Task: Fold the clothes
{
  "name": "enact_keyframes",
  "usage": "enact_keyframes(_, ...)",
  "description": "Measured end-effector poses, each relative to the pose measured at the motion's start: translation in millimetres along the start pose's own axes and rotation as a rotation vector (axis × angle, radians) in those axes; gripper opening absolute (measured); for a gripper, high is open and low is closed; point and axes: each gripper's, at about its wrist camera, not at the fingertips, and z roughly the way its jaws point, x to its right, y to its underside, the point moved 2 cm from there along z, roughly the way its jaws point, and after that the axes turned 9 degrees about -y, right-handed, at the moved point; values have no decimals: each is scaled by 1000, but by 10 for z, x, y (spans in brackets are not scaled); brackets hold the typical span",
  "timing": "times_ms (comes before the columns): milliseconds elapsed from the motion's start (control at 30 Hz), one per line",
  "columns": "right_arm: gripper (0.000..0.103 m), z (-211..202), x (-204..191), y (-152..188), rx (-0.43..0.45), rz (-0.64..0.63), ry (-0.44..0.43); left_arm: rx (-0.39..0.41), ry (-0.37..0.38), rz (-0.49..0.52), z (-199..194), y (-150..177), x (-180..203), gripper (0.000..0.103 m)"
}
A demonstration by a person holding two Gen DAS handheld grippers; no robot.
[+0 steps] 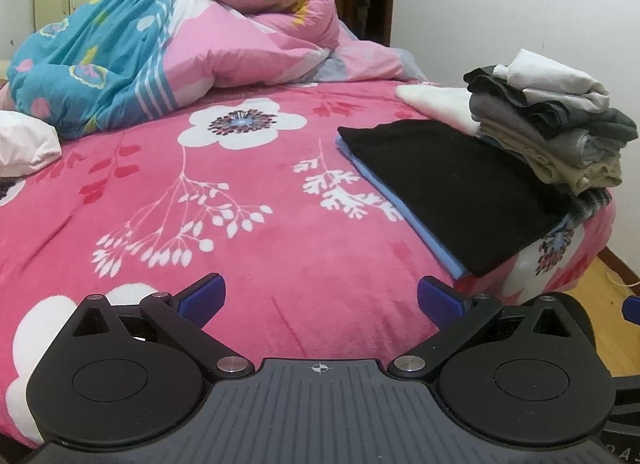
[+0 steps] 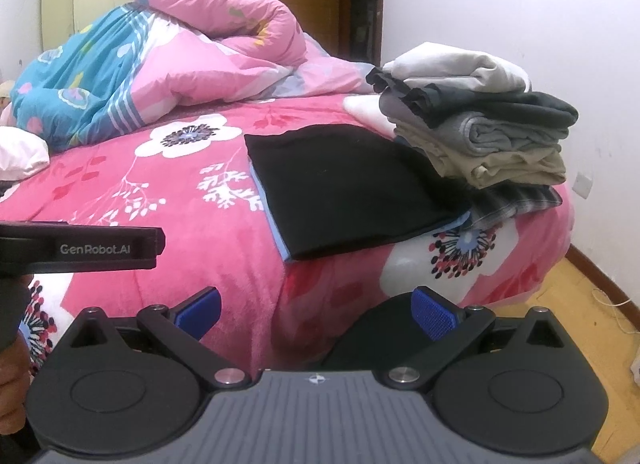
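A folded black garment [image 1: 448,188] [image 2: 344,192] lies flat on a blue one near the bed's right corner. Behind it stands a stack of folded clothes [image 1: 552,132] [image 2: 480,124] in white, dark grey, grey and beige, resting on a plaid piece [image 2: 520,200]. My left gripper [image 1: 320,300] is open above the pink flowered bedspread [image 1: 240,224], with nothing between its blue pads. My right gripper [image 2: 316,314] is open too, low at the bed's near edge, empty. The left gripper's body [image 2: 80,248] shows at the left of the right wrist view.
A bunched pink and blue quilt [image 1: 168,48] fills the far side of the bed. A white pillow [image 1: 24,144] lies at the left. A white wall and wooden floor [image 2: 580,324] run along the right. A dark doorway [image 2: 360,0] is behind the bed.
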Motion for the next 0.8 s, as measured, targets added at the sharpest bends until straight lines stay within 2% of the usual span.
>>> enact_keyframes(367, 103, 37, 33, 7, -5, 28, 13, -34, 33, 6, 52, 7, 20, 103)
enact_keyframes(800, 103, 89, 46, -36, 1, 41, 23, -53, 32, 8, 66, 19, 19, 103)
